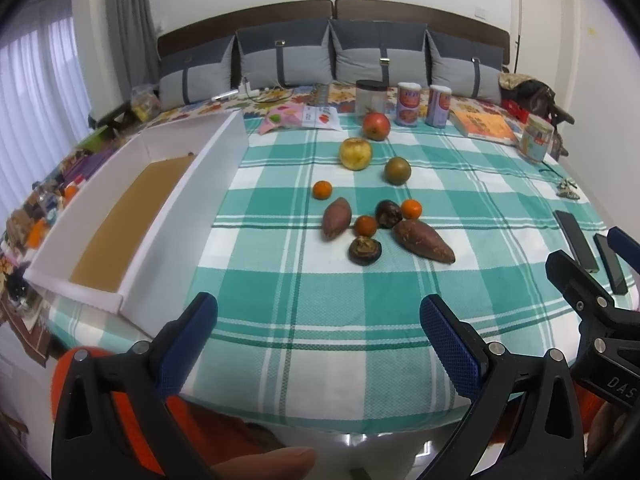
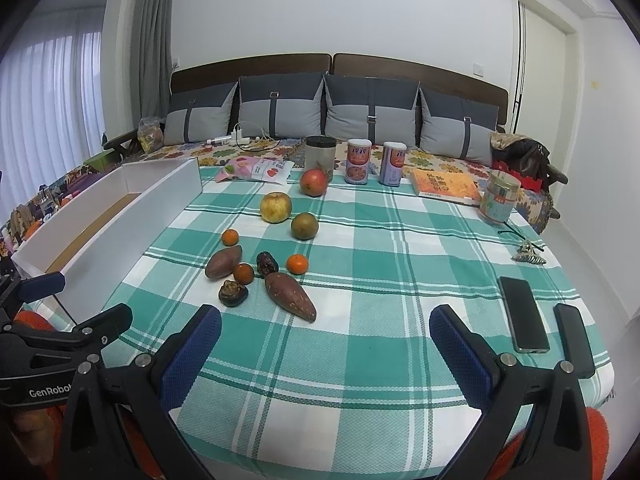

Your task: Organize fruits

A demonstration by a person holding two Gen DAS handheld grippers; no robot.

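Fruit lies in the middle of a green checked cloth: a red apple (image 1: 376, 126) (image 2: 313, 182), a yellow apple (image 1: 355, 153) (image 2: 275, 207), a green-brown fruit (image 1: 397, 171) (image 2: 305, 226), three small oranges (image 1: 322, 190) (image 2: 230, 237), two sweet potatoes (image 1: 423, 241) (image 2: 290, 296) and two dark mangosteens (image 1: 364, 250) (image 2: 233, 292). A white tray (image 1: 182, 196) (image 2: 104, 240) stands at the left. My left gripper (image 1: 319, 338) and right gripper (image 2: 325, 342) are open and empty, near the front edge, short of the fruit.
Jars and cans (image 1: 408, 104) (image 2: 358, 161), a book (image 2: 446, 186), a snack bag (image 2: 256, 170) and a glass jar (image 2: 499, 198) line the back. Two phones (image 2: 523, 314) lie at the right. Cushions stand behind.
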